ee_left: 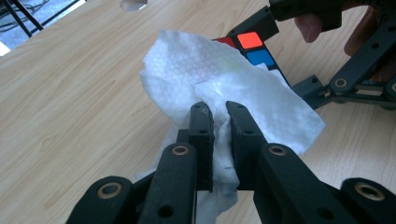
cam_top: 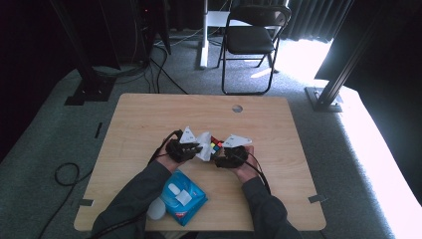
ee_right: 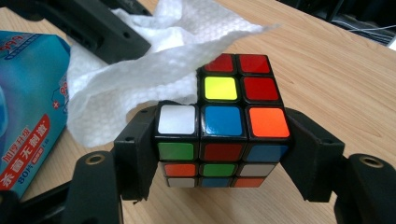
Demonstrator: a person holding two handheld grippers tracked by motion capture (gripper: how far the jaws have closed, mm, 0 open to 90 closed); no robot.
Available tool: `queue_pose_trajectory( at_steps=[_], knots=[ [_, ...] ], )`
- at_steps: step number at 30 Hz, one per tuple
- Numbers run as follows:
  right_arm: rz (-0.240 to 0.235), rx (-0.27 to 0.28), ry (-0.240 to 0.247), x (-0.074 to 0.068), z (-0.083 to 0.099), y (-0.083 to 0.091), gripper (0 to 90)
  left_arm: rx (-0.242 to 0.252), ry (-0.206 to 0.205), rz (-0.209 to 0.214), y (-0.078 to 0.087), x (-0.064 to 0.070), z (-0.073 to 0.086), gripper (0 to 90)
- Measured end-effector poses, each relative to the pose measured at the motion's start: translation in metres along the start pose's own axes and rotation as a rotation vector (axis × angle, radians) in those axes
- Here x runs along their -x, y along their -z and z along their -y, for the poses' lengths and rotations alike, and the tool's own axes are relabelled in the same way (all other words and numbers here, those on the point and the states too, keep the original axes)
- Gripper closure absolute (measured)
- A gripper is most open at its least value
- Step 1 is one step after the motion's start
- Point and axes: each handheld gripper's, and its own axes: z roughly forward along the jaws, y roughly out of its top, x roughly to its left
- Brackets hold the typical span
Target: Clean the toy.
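Work in hand: wiping a cube (ee_right: 223, 135) with a tissue (ee_left: 219, 88).

Position: both are held at the middle of the table (cam_top: 139, 124), well clear of all four edges. The tissue pack (cam_top: 183, 196) lies near the front edge, left of centre, with one sheet already drawn from it.

Right gripper (ee_right: 223, 154): jaws closed against two opposite sides of the cube, which is held firmly with its top face exposed.

Left gripper (ee_left: 219, 140): jaws pinched on a bunched fold of the tissue; the loose part spreads forward and lies over part of the cube's top face, covering the far-left squares in the right gripper view.

Status, as judged:
- Done: tissue drawn, cube secured, tissue brought into contact with the top face.
- Left: most of the top face is uncovered, and the side faces are untouched by the tissue. Wiping appears to be at an early stage.
- The clamped sides cannot be reached without regripping.
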Motion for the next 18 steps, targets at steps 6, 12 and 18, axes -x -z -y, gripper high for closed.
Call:
queue_pose_trajectory(
  at_steps=[6,12,18],
  knots=[
    [0.022,-0.006,-0.018,-0.001,-0.002,0.0,34.3,-0.017,-0.007,0.007,-0.005,0.004,0.001,82.1],
    [0.017,0.009,-0.045,0.001,-0.003,0.002,34.3,-0.046,-0.031,0.009,-0.012,0.009,0.001,82.1],
    [0.018,0.011,-0.051,0.0,-0.004,0.002,34.3,-0.057,-0.032,0.014,-0.012,0.008,0.001,82.1]
  ],
)
